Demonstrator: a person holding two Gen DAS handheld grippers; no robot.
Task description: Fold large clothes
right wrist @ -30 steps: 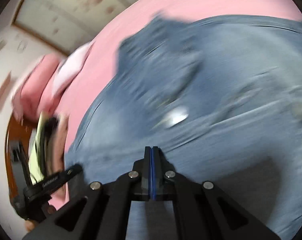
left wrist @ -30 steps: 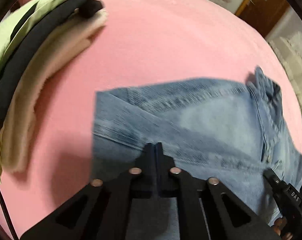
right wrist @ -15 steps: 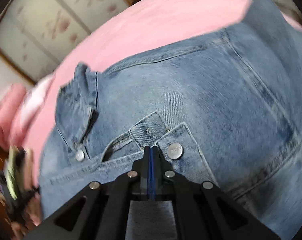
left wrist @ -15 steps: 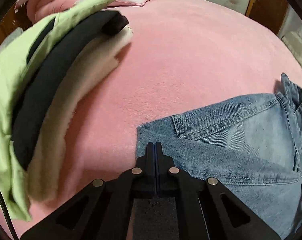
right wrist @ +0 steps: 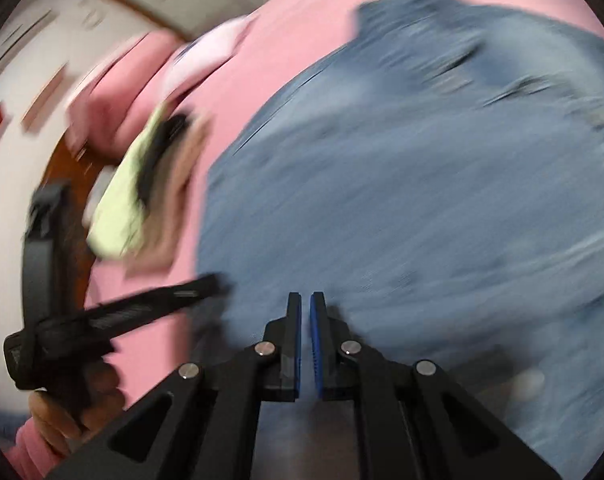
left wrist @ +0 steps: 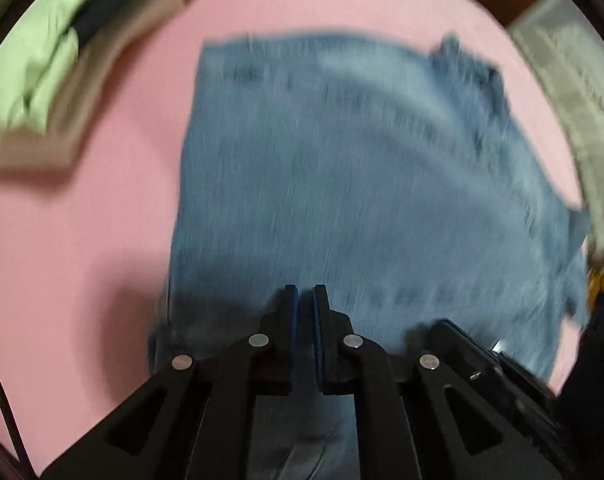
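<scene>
Blurred blue jeans [left wrist: 362, 160] lie folded in a rough rectangle on the pink bed cover [left wrist: 81, 260]. My left gripper [left wrist: 305, 290] hovers over their near edge. Its jaws are opening, with a narrow gap and nothing between the pads. In the right wrist view the jeans [right wrist: 422, 200] fill the right side. My right gripper [right wrist: 306, 296] is above them, its jaws also opening a slit with nothing in it. The left gripper [right wrist: 209, 284] shows there at the jeans' left edge, held by a hand [right wrist: 61, 412].
A stack of folded clothes [left wrist: 41, 80], green, black and beige, lies at the far left of the bed and also shows in the right wrist view as the stack [right wrist: 141, 184]. A pink pillow [right wrist: 113, 112] lies beyond it. A beige ribbed blanket [left wrist: 574, 112] borders the bed on the right.
Both grippers' jaws, pressed together before, now stand slightly apart. Both views have swung quickly and blurred. The left gripper has moved from the jeans' left corner to their near edge.
</scene>
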